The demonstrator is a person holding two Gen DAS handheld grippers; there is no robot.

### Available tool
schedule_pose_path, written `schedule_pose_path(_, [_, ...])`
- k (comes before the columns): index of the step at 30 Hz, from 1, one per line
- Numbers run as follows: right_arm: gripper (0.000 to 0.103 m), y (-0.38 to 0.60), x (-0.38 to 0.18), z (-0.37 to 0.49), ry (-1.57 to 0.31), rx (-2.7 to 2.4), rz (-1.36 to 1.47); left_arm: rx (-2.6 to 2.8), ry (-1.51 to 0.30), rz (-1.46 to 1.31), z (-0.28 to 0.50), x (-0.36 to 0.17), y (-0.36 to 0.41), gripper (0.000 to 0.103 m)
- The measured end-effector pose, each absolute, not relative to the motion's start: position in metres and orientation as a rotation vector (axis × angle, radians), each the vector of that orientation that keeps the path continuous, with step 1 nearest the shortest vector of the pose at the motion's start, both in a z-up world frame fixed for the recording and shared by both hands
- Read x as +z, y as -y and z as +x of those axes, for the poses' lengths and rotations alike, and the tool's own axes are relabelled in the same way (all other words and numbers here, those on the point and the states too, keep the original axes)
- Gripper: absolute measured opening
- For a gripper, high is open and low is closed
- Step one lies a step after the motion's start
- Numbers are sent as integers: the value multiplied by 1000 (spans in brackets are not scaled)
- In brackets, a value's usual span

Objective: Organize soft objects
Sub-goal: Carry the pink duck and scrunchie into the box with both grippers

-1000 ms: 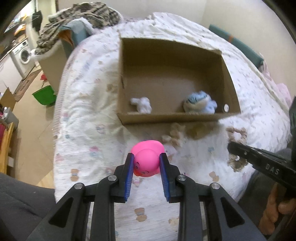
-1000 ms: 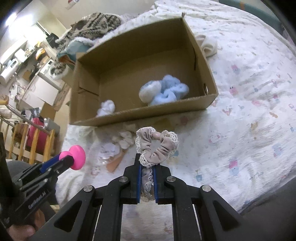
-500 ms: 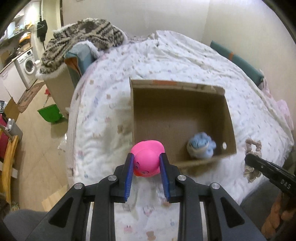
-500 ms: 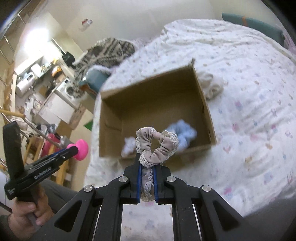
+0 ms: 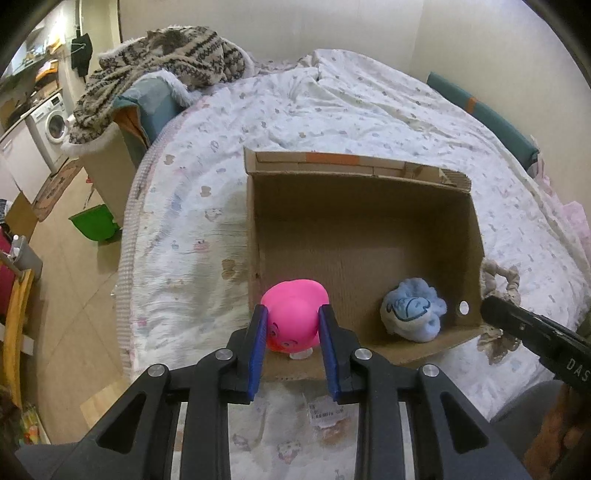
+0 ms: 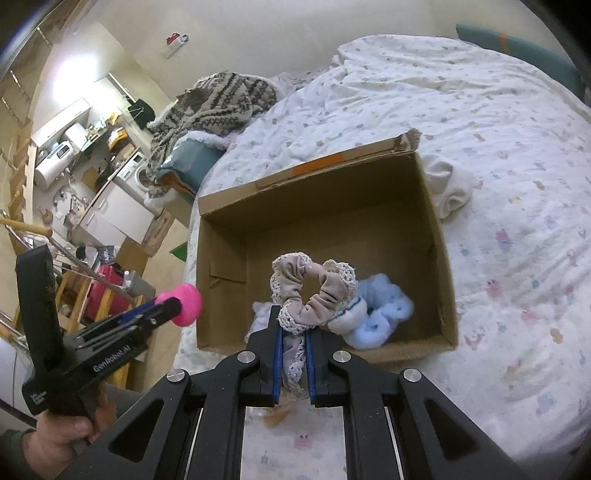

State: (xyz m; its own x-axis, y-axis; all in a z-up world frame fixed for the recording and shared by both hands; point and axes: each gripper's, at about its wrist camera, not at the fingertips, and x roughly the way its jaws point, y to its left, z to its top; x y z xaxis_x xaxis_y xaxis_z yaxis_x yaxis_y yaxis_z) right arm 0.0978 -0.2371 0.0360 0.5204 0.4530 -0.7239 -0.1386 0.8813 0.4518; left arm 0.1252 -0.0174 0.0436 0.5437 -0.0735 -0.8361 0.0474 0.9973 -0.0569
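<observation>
Bedroom opening onto a utility corner

A bed (image 5: 332,122) in patterned sheets met cream walls (image 5: 258,26); beyond its left edge stood a washing machine (image 5: 51,123) (white) on tan flooring (image 5: 74,295).

Matt brown corrugated cardboard box (image 5: 365,229): walls showing ribbed texture, edges looking raw and torn.

Round pink toy (image 5: 293,314): smooth, rubbery, slightly glossy, w/ printed face.

Beige cloth scrunchie w/ cream lace trim (image 6: 314,295): fabric looking soft, gathered, matt; lace rough, open-weave.

Light-blue plush toy (image 5: 413,314): fuzzy pile.

White printed bed cover (image 5: 332,110): matt cotton-like cloth, wrinkling.

Left gripper (image 5: 293,334) & right gripper (image 6: 293,349): matt black plastic bodies, smooth blue pads, shiny metal screw heads.

Brown-cream patterned knit blanket (image 5: 166,59): coarse, woolly.
</observation>
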Motion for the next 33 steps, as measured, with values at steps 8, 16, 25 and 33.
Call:
schedule_pose_path(8, [12, 216, 0, 128, -1026, 429, 363, -85, -1025, 1, 140, 12, 27, 25])
schedule_pose_path(16, [12, 213, -47, 151, -1164, 366, 331, -65, -1036, 18, 159, -7, 27, 25])
schedule_pose_path(25, [12, 230, -58, 165, -1162, 284, 360, -79, -1064, -14, 173, -20, 33, 25])
schedule_pose_path(33, [12, 227, -61, 165, -1170, 326, 384, -100, -1053, -3, 171, -25, 39, 25])
